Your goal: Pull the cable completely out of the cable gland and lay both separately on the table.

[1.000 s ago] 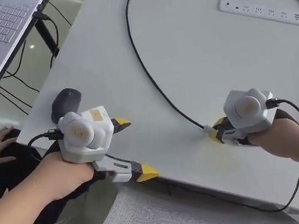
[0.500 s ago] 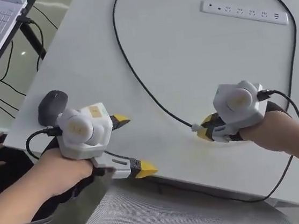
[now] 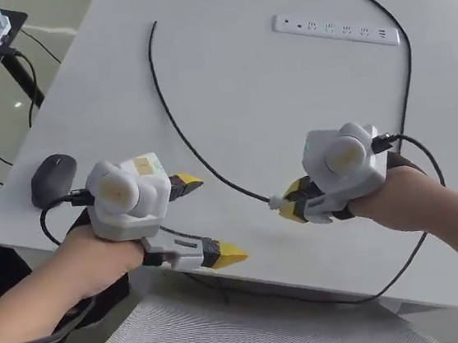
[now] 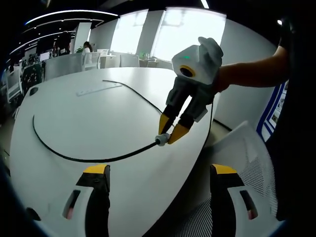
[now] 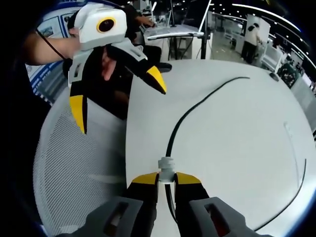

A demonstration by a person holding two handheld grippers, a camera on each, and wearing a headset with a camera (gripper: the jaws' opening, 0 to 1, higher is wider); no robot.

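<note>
White worktop [image 3: 286,90] lies under both grippers. The right gripper [image 5: 167,178] fingers pinch the white cable gland [image 5: 166,167], plain in the right gripper view. The black cable [image 3: 182,140] runs on from them. The left gripper [image 3: 218,217] fingers are wide apart, holding nothing. Far beyond, the head view shows a power strip [image 3: 335,29].

Cable [image 3: 195,155] black; cable gland [image 5: 167,168] white. Counter [image 3: 287,99] plain white. Left tool [image 3: 209,217] and right tool [image 3: 294,200]: white bodies, black jaws, yellow tips.

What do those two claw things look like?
The left claw and right claw match: chunky, rounded white plastic bodies, dark jaws ending in pointed yellow tips, and a black lead plugged into each body.
</note>
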